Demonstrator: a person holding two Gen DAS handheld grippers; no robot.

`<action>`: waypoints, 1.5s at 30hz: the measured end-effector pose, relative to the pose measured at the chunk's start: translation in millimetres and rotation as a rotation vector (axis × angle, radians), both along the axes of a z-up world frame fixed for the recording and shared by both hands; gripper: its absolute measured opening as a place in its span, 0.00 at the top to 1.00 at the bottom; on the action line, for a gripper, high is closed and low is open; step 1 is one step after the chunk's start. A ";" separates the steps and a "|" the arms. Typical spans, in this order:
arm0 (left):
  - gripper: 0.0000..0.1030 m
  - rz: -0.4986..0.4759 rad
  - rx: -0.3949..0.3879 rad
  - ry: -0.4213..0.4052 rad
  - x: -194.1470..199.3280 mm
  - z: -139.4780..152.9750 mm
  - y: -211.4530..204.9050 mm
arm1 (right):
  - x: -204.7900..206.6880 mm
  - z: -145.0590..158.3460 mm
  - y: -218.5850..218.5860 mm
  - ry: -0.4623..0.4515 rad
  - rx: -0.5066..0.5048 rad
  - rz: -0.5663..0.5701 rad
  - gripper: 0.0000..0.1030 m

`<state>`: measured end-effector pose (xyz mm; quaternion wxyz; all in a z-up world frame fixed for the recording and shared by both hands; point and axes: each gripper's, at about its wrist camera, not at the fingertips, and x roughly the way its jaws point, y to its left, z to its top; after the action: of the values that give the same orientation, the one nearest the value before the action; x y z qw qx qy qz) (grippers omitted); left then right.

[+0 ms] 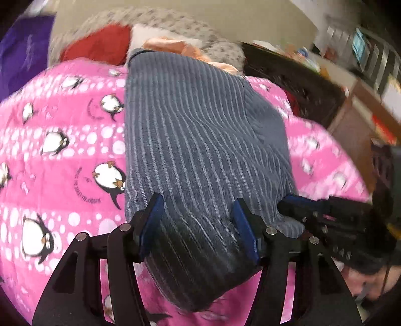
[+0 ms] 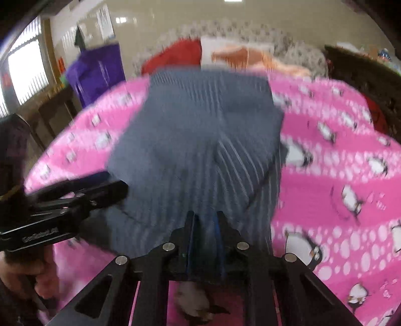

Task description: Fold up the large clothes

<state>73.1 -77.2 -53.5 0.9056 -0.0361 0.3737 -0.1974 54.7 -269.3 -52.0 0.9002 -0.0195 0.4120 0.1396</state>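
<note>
My left gripper (image 1: 198, 225) has its fingers (image 1: 150, 225) spread wide, straddling the near end of the grey striped garment (image 1: 200, 130); cloth sits between the blue pads, but they aren't clamping it. My right gripper (image 2: 205, 240) has its fingers (image 2: 218, 238) pressed nearly together, pinching a bunched fold of the same garment at its near edge.

In the left wrist view the garment fills the centre of the frame, running from the lower middle up to the upper middle, lying on a pink penguin-print blanket (image 1: 62, 150). The right gripper shows at the lower right there, touching the garment's right edge. In the right wrist view the garment (image 2: 200, 130) again sits at centre frame on the blanket (image 2: 338, 175), heavily motion-blurred. The left gripper (image 2: 75, 198) comes in from the left middle, its tip at the garment's left edge.

Beyond the garment's far end, upper middle of both views: a red cloth (image 1: 100, 45), an orange cloth (image 1: 173, 45) and a speckled grey cover (image 1: 175, 22). A purple bag (image 2: 97, 70) is at the upper left of the right wrist view. The right side of the left wrist view is cluttered, too blurred to identify.
</note>
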 end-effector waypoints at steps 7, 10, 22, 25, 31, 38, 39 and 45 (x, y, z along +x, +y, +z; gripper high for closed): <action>0.45 -0.003 -0.021 0.009 6.0 -6.5 3.5 | -1.9 -17.1 -11.5 -0.051 0.052 0.004 0.90; 0.45 -0.003 0.050 -0.009 1.3 3.8 -5.3 | -3.7 -13.7 -12.1 -0.043 0.060 0.001 0.90; 0.45 0.163 -0.081 -0.041 110.5 97.9 14.6 | 60.2 123.5 -9.3 -0.205 0.192 -0.305 0.82; 0.45 0.219 -0.074 0.007 149.5 93.6 10.8 | 100.4 121.3 4.9 -0.161 0.197 -0.380 0.81; 0.45 0.247 -0.024 0.060 188.0 56.9 -2.9 | 147.6 78.1 21.8 -0.099 0.113 -0.352 0.81; 0.34 0.252 -0.010 0.066 199.1 24.7 -7.0 | 165.3 39.7 5.1 -0.133 0.097 -0.305 0.60; 0.32 0.246 -0.001 0.062 198.3 22.2 -9.1 | 167.9 33.8 4.2 -0.131 0.104 -0.302 0.57; 0.33 0.277 -0.025 0.059 197.7 12.2 -4.4 | 180.7 17.3 4.1 -0.109 0.122 -0.267 0.52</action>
<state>270.9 -81.7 -41.2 0.9123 -0.1046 0.3890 -0.0740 235.3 -265.1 -34.7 0.9314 0.0825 0.3521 0.0419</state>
